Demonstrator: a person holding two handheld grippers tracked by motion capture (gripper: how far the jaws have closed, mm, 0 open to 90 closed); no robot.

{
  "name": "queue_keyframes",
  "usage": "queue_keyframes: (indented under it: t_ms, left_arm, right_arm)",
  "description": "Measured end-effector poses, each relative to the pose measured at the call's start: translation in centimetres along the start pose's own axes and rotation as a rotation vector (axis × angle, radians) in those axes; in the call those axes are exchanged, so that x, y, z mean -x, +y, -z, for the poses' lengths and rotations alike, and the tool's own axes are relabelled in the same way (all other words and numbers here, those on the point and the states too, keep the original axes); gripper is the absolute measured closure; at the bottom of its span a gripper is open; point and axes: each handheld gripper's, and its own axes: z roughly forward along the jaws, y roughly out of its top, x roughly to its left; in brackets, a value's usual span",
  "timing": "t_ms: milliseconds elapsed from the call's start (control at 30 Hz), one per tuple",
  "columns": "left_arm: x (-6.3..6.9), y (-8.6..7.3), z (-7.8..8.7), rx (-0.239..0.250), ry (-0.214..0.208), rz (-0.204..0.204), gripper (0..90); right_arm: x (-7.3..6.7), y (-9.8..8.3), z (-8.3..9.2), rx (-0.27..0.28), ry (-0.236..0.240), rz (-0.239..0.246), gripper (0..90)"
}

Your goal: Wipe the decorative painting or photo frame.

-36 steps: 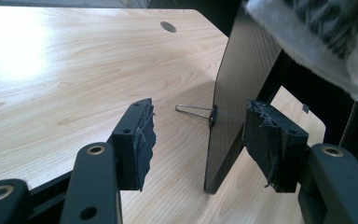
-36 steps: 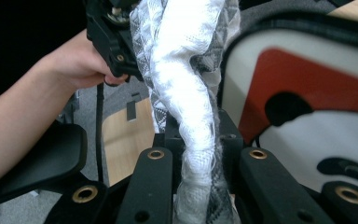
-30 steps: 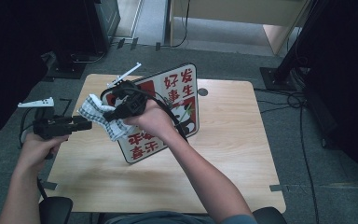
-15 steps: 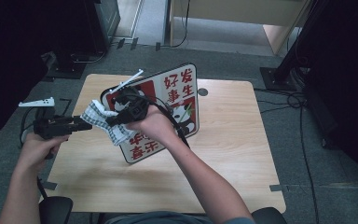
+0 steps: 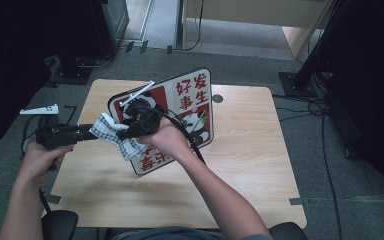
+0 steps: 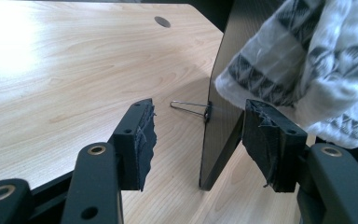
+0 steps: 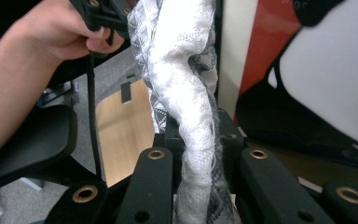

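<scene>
A sign board point(image 5: 190, 100) with red Chinese characters and a panda picture stands tilted on the wooden table point(image 5: 250, 165). My right gripper point(image 5: 125, 133) is shut on a white cloth with a black pattern point(image 5: 111, 131) and holds it against the board's left part. Seen along its jaws, the right gripper point(image 7: 196, 133) pinches the bunched cloth point(image 7: 182, 60) beside the board point(image 7: 331, 70). My left gripper point(image 6: 200, 126) is open and its jaws have just been closing a little. The board's dark edge point(image 6: 219, 140) stands between its pads, which do not press on it. The cloth point(image 6: 303, 60) hangs above.
A wire clip point(image 6: 191, 108) sticks out from the board's edge low over the table. The table has a cable hole point(image 5: 217, 98) behind the board. Black cables trail from both grippers. A chair point(image 5: 60, 225) sits at the near left, with dark stands on the floor around.
My right gripper has slid the cloth a little down the board's face, toward the person. The left hand has stayed put.
</scene>
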Motion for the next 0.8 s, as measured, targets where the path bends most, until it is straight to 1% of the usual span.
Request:
queue_keyframes:
  t_ms: [67, 167, 400, 800]
  left_arm:
    - [0.0, 0.0, 0.0, 0.001, 0.001, 0.0, 43.6]
    - [0.0, 0.0, 0.1, 0.009, -0.011, 0.014, 45.5]
    - [0.0, 0.1, 0.1, 0.011, -0.011, 0.015, 46.2]
    - [0.1, 0.1, 0.2, 0.005, -0.001, -0.008, 46.3]
  right_arm:
    - [0.2, -0.2, -0.1, -0.002, 0.001, -0.005, 81.0]
    - [0.3, -0.6, -0.3, -0.005, -0.002, -0.005, 81.0]
    - [0.3, -1.2, -0.6, -0.019, 0.002, -0.013, 81.0]
    - [0.7, -2.9, -1.7, -0.033, 0.007, -0.027, 81.0]
